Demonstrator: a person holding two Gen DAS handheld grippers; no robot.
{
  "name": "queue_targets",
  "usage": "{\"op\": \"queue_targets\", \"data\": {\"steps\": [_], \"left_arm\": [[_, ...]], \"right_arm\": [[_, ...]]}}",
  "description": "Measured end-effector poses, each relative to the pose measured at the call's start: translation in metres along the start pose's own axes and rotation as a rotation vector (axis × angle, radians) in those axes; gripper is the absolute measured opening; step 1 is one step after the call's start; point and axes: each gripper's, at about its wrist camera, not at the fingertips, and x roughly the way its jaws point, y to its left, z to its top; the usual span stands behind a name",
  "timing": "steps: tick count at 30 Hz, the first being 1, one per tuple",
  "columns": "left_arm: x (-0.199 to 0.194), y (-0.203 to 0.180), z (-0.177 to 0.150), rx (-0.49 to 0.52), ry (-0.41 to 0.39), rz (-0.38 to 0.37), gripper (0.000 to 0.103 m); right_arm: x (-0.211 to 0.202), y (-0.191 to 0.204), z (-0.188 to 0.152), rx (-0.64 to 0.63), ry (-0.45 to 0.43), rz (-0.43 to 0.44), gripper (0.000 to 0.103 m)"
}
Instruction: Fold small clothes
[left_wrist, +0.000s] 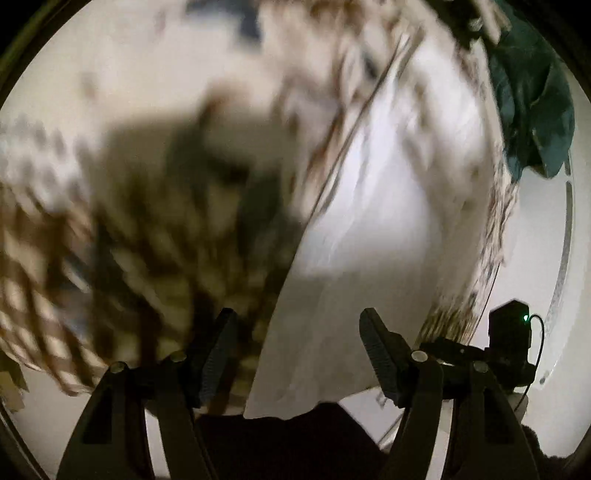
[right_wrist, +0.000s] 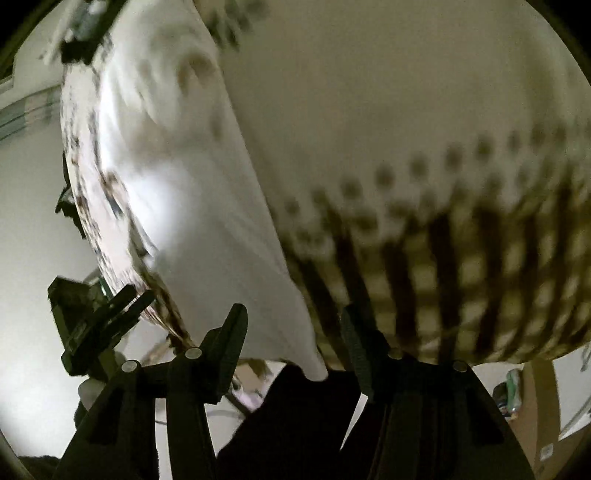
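The white garment (left_wrist: 369, 206) with brown check print lay spread, blurred, over the table (left_wrist: 535, 295), reaching its edge; it looked light, limp, likely to slump. My left claw (left_wrist: 297, 354) and right claw (right_wrist: 291, 339) both stood released, empty; I judged the near hem corner the best hold.

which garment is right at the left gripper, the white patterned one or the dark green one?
The white patterned garment: it hangs just beyond the open left gripper. The dark green garment sits apart at the upper right edge of the left wrist view.
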Motion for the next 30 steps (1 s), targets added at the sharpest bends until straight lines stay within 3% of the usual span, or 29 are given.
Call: {"op": "queue_targets", "data": {"steps": [3, 7, 9, 10, 12, 13, 17, 21, 26, 30], "left_arm": [[0.024, 0.004, -0.012, 0.026, 0.044, 0.01, 0.066], [0.026, -0.006, -0.022, 0.071, 0.013, 0.025, 0.064], [0.021, -0.013, -0.029, 0.108, -0.009, 0.014, 0.03], [0.023, -0.018, -0.032, 0.135, 0.003, 0.017, 0.005], [0.018, -0.022, -0.037, 0.145, -0.026, 0.012, 0.005], [0.015, -0.024, -0.038, 0.134, -0.037, -0.008, 0.005], [-0.014, -0.016, -0.036, 0.044, -0.082, -0.099, 0.005], [-0.048, -0.024, -0.02, -0.007, -0.141, -0.22, 0.004], [-0.072, -0.058, 0.041, -0.038, -0.212, -0.366, 0.004], [-0.066, -0.091, 0.12, -0.045, -0.248, -0.442, 0.006]], "right_arm": [[0.031, -0.006, -0.006, 0.013, 0.019, 0.039, 0.055], [0.051, -0.011, -0.014, 0.049, 0.02, 0.108, 0.055], [0.053, -0.011, -0.019, 0.06, 0.009, 0.149, 0.053], [0.053, -0.009, -0.019, 0.06, 0.008, 0.164, 0.039], [0.057, 0.0, -0.024, 0.046, 0.027, 0.165, 0.008], [0.057, 0.005, -0.026, 0.035, 0.022, 0.164, 0.006], [0.043, 0.025, -0.033, 0.029, -0.006, 0.213, 0.004], [0.002, 0.045, -0.027, -0.014, -0.068, 0.273, 0.004], [-0.052, 0.086, 0.014, -0.071, -0.166, 0.348, 0.004], [-0.08, 0.105, 0.075, -0.08, -0.271, 0.377, 0.004]]}}
